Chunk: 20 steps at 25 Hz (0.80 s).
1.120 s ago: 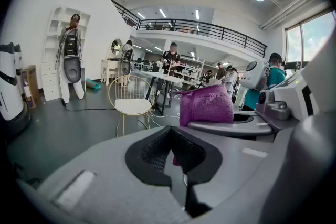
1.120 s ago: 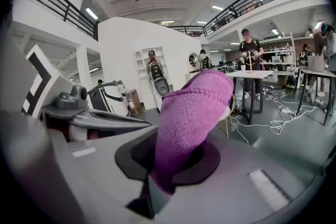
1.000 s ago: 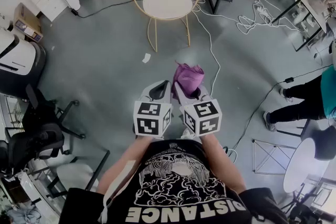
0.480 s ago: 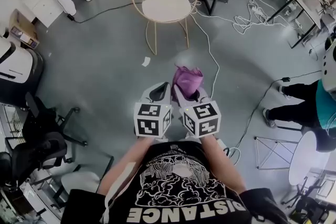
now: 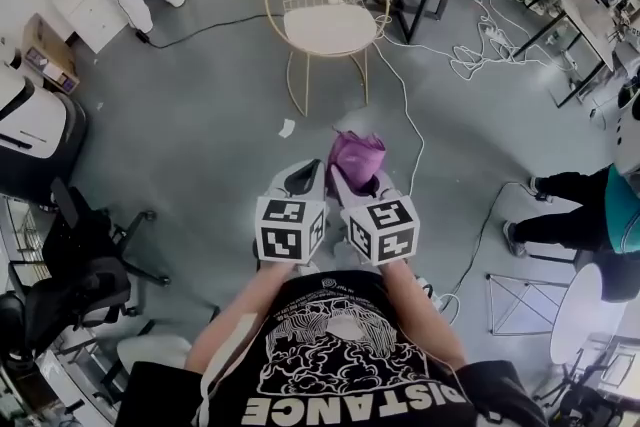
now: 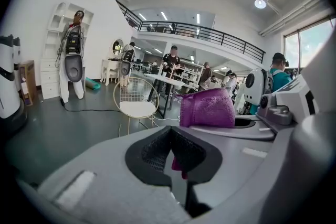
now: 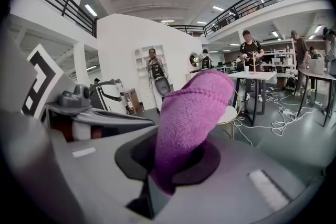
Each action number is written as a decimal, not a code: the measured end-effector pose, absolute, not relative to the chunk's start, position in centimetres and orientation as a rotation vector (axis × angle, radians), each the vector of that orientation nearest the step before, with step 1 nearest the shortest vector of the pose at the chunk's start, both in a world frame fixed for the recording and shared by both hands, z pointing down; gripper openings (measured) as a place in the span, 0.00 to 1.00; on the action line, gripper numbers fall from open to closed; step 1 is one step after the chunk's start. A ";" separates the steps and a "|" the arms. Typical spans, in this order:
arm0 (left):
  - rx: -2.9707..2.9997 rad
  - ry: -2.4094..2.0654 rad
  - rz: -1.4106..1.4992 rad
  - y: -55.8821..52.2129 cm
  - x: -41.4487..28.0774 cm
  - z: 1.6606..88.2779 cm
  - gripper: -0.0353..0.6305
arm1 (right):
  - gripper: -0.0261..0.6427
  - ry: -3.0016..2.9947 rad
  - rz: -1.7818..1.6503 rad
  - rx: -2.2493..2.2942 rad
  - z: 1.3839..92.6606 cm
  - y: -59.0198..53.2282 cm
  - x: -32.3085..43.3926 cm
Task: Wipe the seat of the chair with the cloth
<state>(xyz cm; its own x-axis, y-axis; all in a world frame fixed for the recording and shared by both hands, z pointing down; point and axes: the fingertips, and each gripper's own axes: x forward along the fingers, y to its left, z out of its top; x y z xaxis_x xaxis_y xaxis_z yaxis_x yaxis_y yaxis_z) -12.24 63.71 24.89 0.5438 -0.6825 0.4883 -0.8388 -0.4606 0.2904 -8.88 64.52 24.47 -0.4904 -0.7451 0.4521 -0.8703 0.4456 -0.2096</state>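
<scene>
Ahead, chair [image 5: 326, 15] nearer, right gripper [image 5: 357, 179] still clamping cloth [image 5: 357, 153], left gripper [image 5: 303, 173] closed.

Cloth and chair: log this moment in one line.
right gripper: shut on purple cloth | left gripper: shut | chair: ahead, seat not reached

The person wore a white-printed black T-shirt [image 5: 345, 355]; grey left gripper [image 5: 304, 175] and right gripper [image 5: 356, 181] bore black-and-white marker cubes [image 5: 290, 228].
</scene>
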 end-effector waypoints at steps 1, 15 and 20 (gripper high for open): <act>2.280 -1.234 0.415 63.3 -12.4 24.9 0.05 | 0.12 -2.410 0.607 1.382 24.6 64.1 -9.1; 2.223 -1.287 0.467 52.2 -9.4 26.8 0.05 | 0.12 -2.456 0.673 1.295 26.5 53.0 -6.1; 2.202 -1.306 0.503 47.5 -6.7 27.1 0.05 | 0.12 -2.476 0.694 1.274 26.5 47.6 -2.9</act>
<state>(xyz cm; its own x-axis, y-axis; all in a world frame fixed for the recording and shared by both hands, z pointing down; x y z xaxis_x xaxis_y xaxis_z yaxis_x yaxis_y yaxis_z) -6.66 47.54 27.15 0.4648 -0.6885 0.5567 -0.8841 -0.3955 0.2490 -2.89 47.60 26.54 -0.5767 -0.6869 0.4423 -0.8167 0.4986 -0.2905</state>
